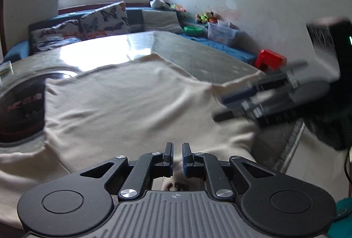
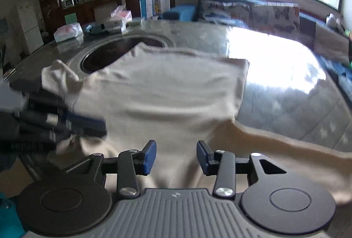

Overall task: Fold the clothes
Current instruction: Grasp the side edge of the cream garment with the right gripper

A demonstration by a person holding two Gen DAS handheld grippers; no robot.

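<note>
Cream soft cotton t-shirt (image 1: 123,101) lies spread on the glossy grey stone worktop (image 1: 105,51), part over a dark round inset (image 2: 114,55), near hem draping off the edge; left gripper (image 1: 177,151) fingers a narrow gap apart, nothing visibly pinched; right gripper (image 2: 176,155) fingers wide apart, empty, over the cloth; fabric looks light, limp, creases easily, likely slides on the slick top; best pinched at hem corners or sleeve (image 2: 59,75) edges.
</note>
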